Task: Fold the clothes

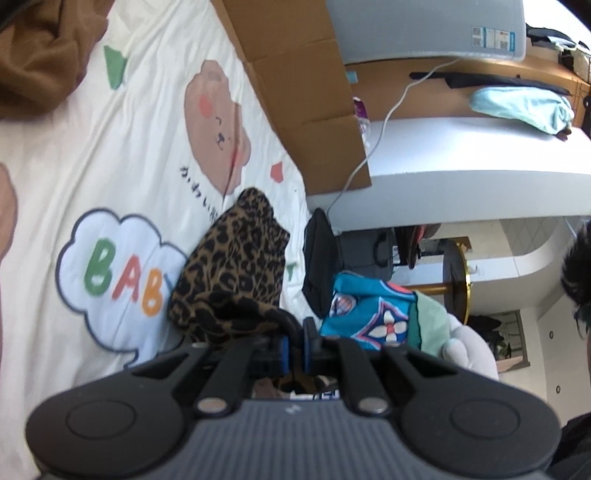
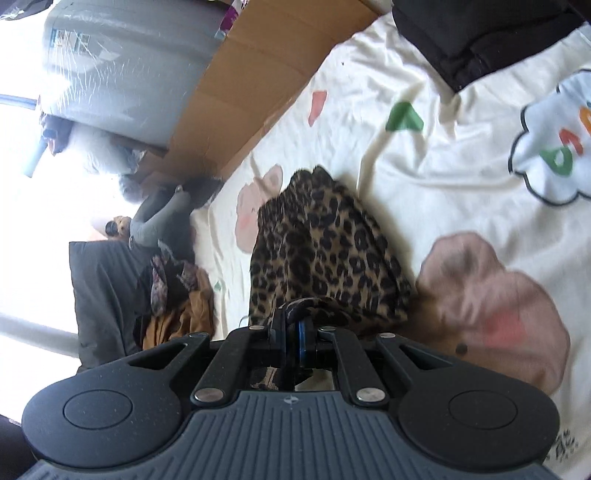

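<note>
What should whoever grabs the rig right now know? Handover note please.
Left gripper: shut on the leopard-print garment, at one edge.
Right gripper: shut on the same garment, at another edge.
The garment hangs bunched from both grippers over the cartoon bedsheet, not spread flat.
Done: garment picked up. No fold visible yet.
Left: lay it flat, fold it. A brown garment and a teal patterned cloth lie nearby.

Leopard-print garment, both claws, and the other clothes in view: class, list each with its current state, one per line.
leopard-print garment: bunched, pinched by both claws, draping onto the bedsheet
left claw: shut on the garment
right claw: shut on the garment
bedsheet: spread out, wrinkled
brown garment: crumpled, unfolded
black garment: heaped, unfolded
</note>
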The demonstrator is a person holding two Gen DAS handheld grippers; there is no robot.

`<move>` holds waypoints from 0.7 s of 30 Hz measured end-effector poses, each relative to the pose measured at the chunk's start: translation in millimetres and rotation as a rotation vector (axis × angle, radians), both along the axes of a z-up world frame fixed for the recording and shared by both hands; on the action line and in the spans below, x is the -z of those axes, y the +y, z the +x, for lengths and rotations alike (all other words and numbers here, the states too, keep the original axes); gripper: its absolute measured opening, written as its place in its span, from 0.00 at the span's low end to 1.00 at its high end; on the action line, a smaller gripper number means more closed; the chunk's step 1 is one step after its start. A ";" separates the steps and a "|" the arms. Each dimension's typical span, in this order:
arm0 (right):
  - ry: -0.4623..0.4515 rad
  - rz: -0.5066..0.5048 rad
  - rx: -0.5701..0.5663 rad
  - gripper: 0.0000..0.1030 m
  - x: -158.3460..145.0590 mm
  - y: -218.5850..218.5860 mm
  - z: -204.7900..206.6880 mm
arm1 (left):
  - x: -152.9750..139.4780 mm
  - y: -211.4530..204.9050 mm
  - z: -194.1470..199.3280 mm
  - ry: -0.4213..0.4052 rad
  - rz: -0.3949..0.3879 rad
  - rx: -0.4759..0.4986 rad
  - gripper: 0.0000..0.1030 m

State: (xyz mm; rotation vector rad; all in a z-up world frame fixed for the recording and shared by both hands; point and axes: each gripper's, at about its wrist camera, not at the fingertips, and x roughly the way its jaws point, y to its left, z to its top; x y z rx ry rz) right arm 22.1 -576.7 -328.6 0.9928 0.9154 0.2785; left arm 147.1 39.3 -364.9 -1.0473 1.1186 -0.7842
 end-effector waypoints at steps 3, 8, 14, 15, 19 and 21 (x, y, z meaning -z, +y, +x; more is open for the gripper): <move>-0.001 -0.007 0.012 0.05 4.2 0.6 9.9 | 5.3 -2.1 12.6 -0.009 0.018 -0.018 0.07; 0.006 -0.030 0.017 0.05 11.6 -1.4 25.2 | 14.5 -8.6 34.6 -0.023 0.053 -0.043 0.07; 0.034 -0.058 0.012 0.05 21.1 -4.0 41.0 | 26.4 -18.9 59.2 -0.028 0.104 -0.051 0.07; 0.040 -0.063 0.008 0.05 22.8 -4.1 44.2 | 28.5 -20.3 63.0 -0.027 0.117 -0.049 0.07; 0.043 -0.081 -0.010 0.05 23.4 -4.7 57.7 | 28.9 -24.7 78.0 -0.032 0.158 -0.042 0.07; 0.034 -0.077 -0.013 0.05 22.1 -6.5 64.0 | 25.8 -24.6 82.3 -0.043 0.164 -0.043 0.07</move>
